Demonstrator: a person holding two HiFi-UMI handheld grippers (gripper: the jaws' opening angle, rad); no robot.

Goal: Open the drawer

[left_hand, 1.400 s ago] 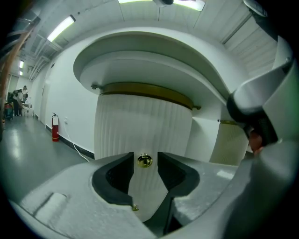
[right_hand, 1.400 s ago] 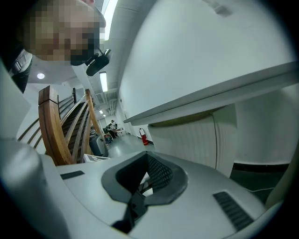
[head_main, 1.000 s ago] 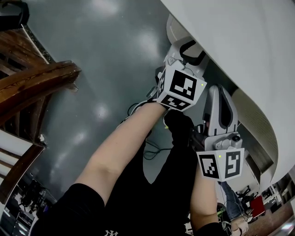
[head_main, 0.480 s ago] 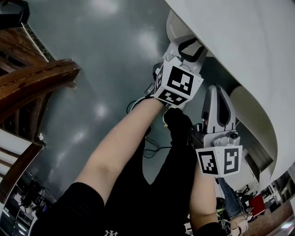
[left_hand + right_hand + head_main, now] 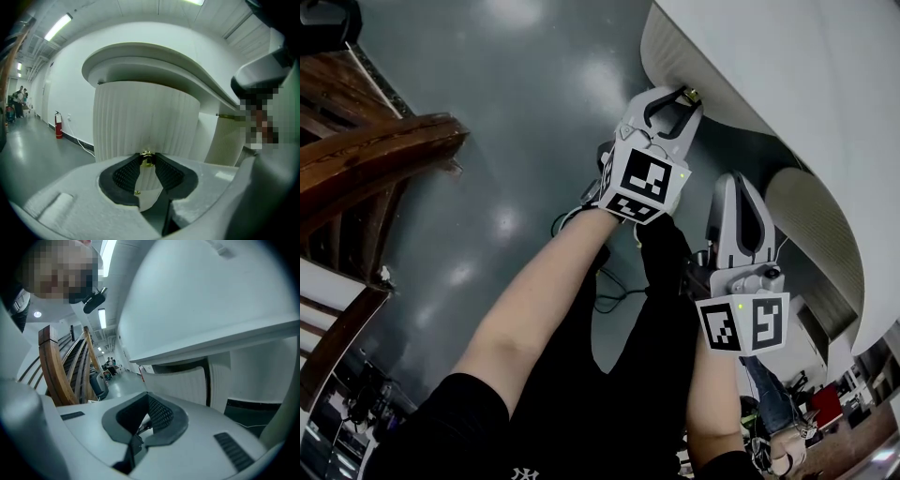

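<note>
A white curved desk (image 5: 787, 66) has a ribbed, rounded drawer front (image 5: 661, 42) under its top. My left gripper (image 5: 680, 96) is shut on that drawer's small brass knob (image 5: 692, 94). In the left gripper view the knob (image 5: 148, 161) sits pinched between the dark pads of the left gripper (image 5: 147, 157), with the ribbed front (image 5: 140, 112) right behind it. My right gripper (image 5: 739, 187) hangs beside a second ribbed front (image 5: 811, 220), shut and holding nothing. In the right gripper view the right gripper (image 5: 147, 397) has its pad tips together, below the desk top (image 5: 211, 301).
A dark wooden stair rail (image 5: 366, 159) stands at the left across the grey floor (image 5: 516, 112). Cables (image 5: 609, 300) lie on the floor near the person's legs. A second brass knob (image 5: 229, 116) shows on the neighbouring ribbed front. A red fire extinguisher (image 5: 58, 126) stands by the far wall.
The left jaws closed on the brass knob. The left gripper then drew left, away from the desk, and the ribbed drawer front came out with it. The right gripper barely shifted.
</note>
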